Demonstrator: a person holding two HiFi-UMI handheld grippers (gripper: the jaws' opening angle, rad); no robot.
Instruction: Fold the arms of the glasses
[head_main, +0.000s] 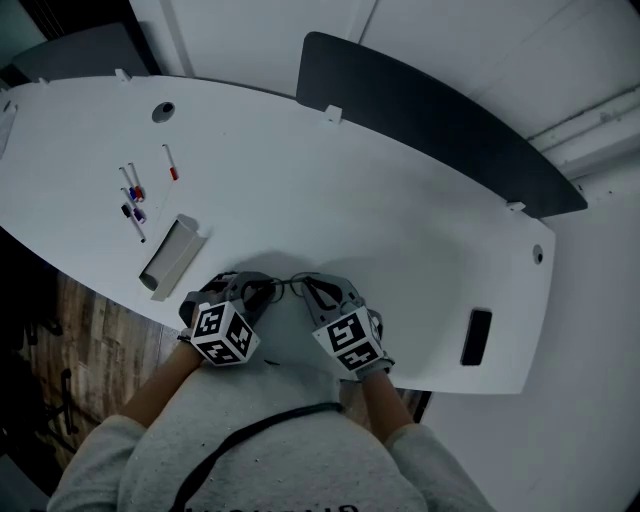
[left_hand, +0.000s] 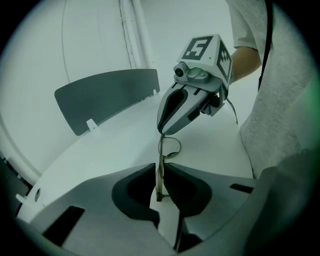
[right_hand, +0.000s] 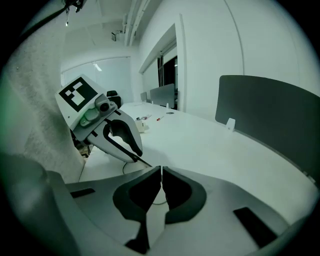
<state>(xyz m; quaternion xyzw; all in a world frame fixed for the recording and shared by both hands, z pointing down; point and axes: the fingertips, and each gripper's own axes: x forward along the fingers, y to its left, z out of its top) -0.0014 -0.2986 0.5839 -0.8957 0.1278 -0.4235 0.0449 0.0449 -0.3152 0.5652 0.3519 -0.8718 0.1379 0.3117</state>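
The thin wire-framed glasses (head_main: 290, 287) hang between my two grippers over the front edge of the white table (head_main: 400, 230). My left gripper (head_main: 262, 293) is shut on one thin part of the frame; in the left gripper view that glasses bar (left_hand: 159, 172) runs straight up between the pressed pads. My right gripper (head_main: 311, 291) faces it from the right, shut on the other end of the frame. In the left gripper view the right gripper (left_hand: 161, 131) pinches the top of the bar, with a lens rim (left_hand: 173, 148) looping beside it. The left gripper (right_hand: 141, 160) shows in the right gripper view.
Several markers (head_main: 135, 196) and a small open box (head_main: 170, 256) lie at the table's left. A black phone (head_main: 477, 336) lies at the right near the front edge. A dark divider panel (head_main: 430, 115) stands along the far edge. The person's grey sweater (head_main: 270, 450) is just behind the grippers.
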